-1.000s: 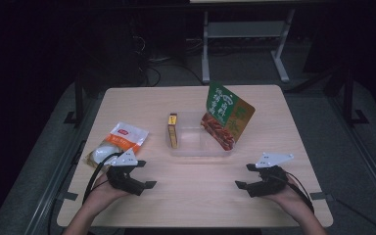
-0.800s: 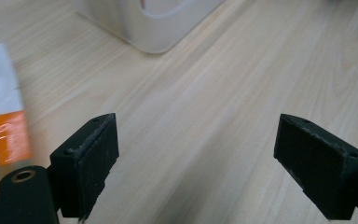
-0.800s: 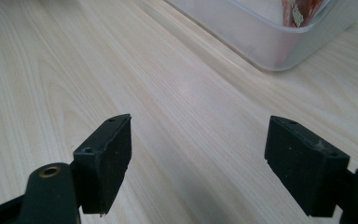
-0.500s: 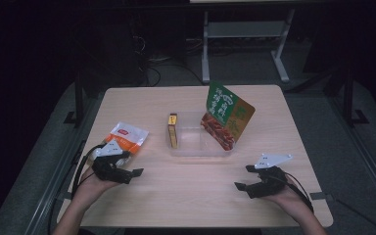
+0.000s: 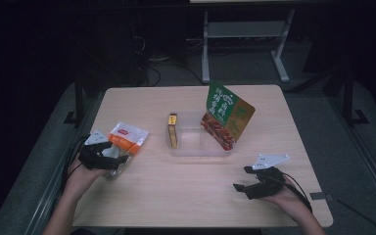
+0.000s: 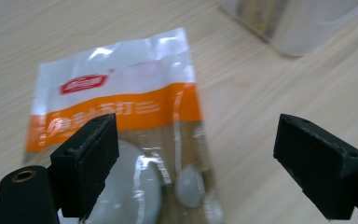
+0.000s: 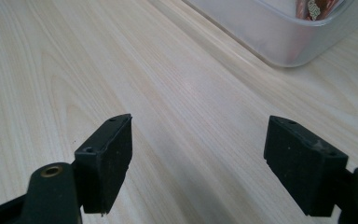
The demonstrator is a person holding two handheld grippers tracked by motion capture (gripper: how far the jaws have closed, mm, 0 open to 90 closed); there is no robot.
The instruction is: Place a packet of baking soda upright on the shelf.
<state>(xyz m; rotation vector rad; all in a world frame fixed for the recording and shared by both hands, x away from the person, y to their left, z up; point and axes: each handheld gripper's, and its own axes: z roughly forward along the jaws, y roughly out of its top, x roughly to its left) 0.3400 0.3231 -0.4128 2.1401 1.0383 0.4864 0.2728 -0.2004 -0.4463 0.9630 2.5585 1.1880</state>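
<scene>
A white and orange snack packet (image 5: 126, 136) lies flat at the table's left. My left gripper (image 5: 119, 159) sits at the packet's near end. In the left gripper view its jaws stand wide apart over the packet (image 6: 121, 102), and the left gripper (image 6: 196, 133) is open, with neither pad pressing on the film. At the front right, my right gripper (image 5: 241, 178) rests low over bare wood. In the right gripper view the right gripper (image 7: 198, 135) is open with nothing between its pads.
A clear plastic container (image 5: 194, 148) stands mid-table. A yellow box (image 5: 173, 130) stands at its left end and a green and red snack bag (image 5: 227, 117) leans at its right end. The container's corner (image 7: 279, 42) lies ahead of the right gripper. The wooden table (image 5: 176, 191) has free room in front.
My left gripper has moved left and a little farther from the table's front edge, onto the packet's near end. The right gripper has stayed where it was.
</scene>
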